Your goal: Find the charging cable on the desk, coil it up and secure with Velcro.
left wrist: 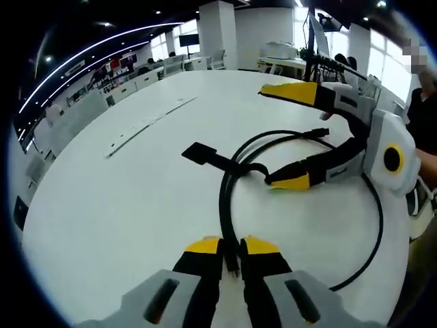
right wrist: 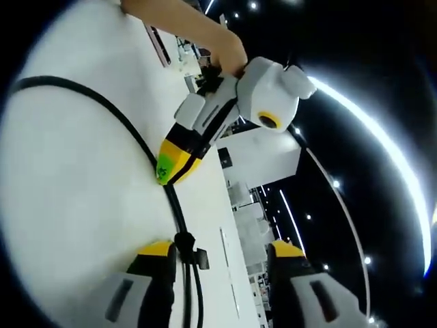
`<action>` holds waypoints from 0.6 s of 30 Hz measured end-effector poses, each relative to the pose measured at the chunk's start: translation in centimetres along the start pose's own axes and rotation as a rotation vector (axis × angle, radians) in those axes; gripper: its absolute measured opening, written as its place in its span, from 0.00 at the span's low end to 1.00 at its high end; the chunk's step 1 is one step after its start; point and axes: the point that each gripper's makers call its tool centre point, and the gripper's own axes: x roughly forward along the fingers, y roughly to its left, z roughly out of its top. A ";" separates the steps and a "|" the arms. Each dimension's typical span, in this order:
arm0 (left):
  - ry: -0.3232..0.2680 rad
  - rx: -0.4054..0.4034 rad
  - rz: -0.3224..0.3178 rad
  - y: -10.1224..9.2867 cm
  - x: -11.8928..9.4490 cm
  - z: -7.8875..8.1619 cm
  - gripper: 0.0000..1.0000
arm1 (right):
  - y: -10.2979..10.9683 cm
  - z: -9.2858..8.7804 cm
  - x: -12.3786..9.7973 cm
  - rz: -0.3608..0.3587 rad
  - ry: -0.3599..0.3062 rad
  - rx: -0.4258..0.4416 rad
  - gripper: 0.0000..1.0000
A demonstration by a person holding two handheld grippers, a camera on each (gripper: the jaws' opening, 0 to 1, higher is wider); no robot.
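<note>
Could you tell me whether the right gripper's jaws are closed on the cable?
No, the right gripper stands wide open above the cable.

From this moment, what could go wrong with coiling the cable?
1. The left hand-held gripper pinches the cable only at its tips, so the strands may slip out.
2. The right hand-held gripper stands open around the loop; a pull could spread the coil.
3. The Velcro strap lies flat on the table, not yet wrapped.

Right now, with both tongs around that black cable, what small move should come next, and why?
Probably bring the right tongs onto the Velcro strap and wrap it round the strands. The left tongs already pinch the charging cable, looped on the white desk, while the strap lies open.
</note>
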 end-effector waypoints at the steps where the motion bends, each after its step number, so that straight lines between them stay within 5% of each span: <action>1: -0.001 0.001 -0.001 0.0 0.0 0.0 0.12 | 0.0 0.0 0.0 0.002 0.000 -0.002 0.54; 18: -0.001 -0.002 0.000 -0.1 0.0 0.0 0.12 | 0.1 -0.1 0.3 0.000 0.009 -0.001 0.45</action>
